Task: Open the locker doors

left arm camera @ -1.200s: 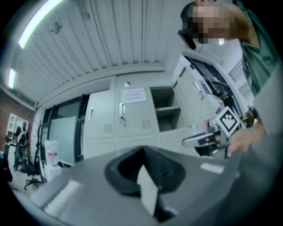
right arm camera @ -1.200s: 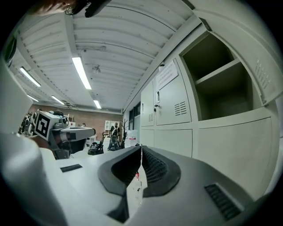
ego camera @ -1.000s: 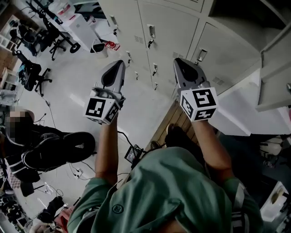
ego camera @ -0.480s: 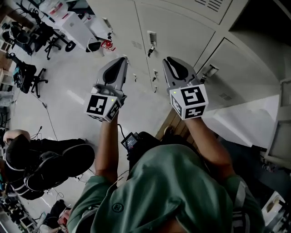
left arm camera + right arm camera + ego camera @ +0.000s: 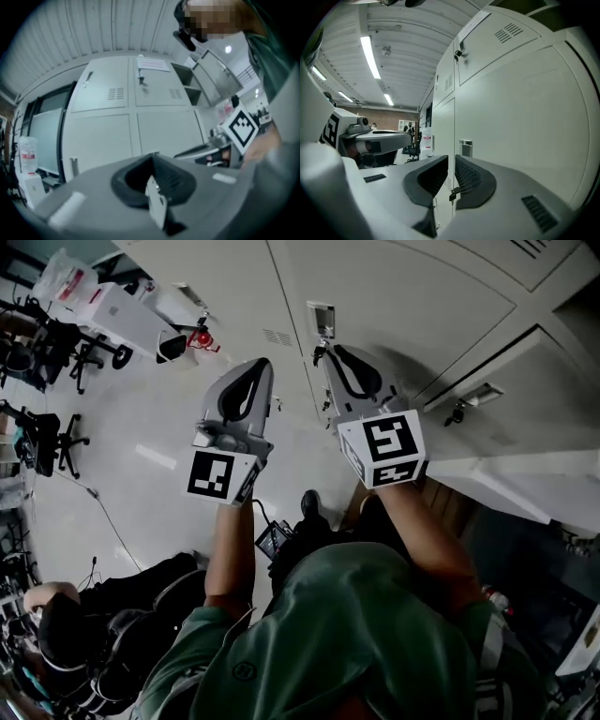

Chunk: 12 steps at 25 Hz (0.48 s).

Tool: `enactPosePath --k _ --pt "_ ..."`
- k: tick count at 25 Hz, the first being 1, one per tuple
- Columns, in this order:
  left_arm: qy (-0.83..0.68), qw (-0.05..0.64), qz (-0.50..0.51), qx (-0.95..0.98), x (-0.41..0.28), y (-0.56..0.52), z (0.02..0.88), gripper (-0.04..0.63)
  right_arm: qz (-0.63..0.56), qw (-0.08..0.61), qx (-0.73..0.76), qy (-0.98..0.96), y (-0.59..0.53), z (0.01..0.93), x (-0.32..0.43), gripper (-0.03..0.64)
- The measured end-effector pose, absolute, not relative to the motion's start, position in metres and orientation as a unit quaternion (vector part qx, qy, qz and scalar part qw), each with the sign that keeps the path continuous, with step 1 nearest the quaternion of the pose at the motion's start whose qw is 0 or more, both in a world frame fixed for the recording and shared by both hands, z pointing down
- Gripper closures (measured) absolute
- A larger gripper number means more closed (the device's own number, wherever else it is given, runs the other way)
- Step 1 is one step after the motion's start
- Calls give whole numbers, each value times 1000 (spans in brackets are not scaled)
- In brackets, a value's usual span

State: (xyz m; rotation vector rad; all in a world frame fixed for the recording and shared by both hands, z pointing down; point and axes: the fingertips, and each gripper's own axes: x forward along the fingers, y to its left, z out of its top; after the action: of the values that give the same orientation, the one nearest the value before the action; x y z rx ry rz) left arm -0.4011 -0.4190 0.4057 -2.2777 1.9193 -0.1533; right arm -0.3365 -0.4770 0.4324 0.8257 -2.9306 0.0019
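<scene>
Grey locker doors (image 5: pixel 394 287) fill the top of the head view. One shut door has a silver latch plate (image 5: pixel 322 318) with a small key (image 5: pixel 318 352) hanging under it. My right gripper (image 5: pixel 331 352) is shut and empty, its tip close to that key. In the right gripper view the latch plate (image 5: pixel 465 147) and key (image 5: pixel 452 194) show just past the shut right gripper (image 5: pixel 451 159). My left gripper (image 5: pixel 259 367) is shut on nothing, left of the right one and off the doors. The left gripper view shows my left gripper (image 5: pixel 152 155) facing shut lockers (image 5: pixel 136 126).
A locker door with its own handle (image 5: pixel 472 397) angles out at the right. Office chairs (image 5: pixel 56 343), white boxes (image 5: pixel 103 301) and a red item (image 5: pixel 202 337) stand on the floor at left. A person (image 5: pixel 66 634) sits at lower left; a small device (image 5: pixel 274 538) lies near my feet.
Both grippers have moved closer to the lockers and lower, side by side. The right gripper's tip now sits by the latch and key. Both stay shut.
</scene>
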Motion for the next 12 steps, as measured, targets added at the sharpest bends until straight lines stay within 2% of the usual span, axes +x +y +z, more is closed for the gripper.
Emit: enactPosePath --k 5,8,12 --pt "601 74 -7 -796 -417 -437 418 595 -16 60 319 -946 -493 447 -367 594" --pt "585 77 -6 -807 -426 -443 425 595 -18 62 350 -935 -506 451 -379 542" --pt "573 79 1 -816 -432 -454 433 595 -21 66 387 -920 -519 459 -386 541"
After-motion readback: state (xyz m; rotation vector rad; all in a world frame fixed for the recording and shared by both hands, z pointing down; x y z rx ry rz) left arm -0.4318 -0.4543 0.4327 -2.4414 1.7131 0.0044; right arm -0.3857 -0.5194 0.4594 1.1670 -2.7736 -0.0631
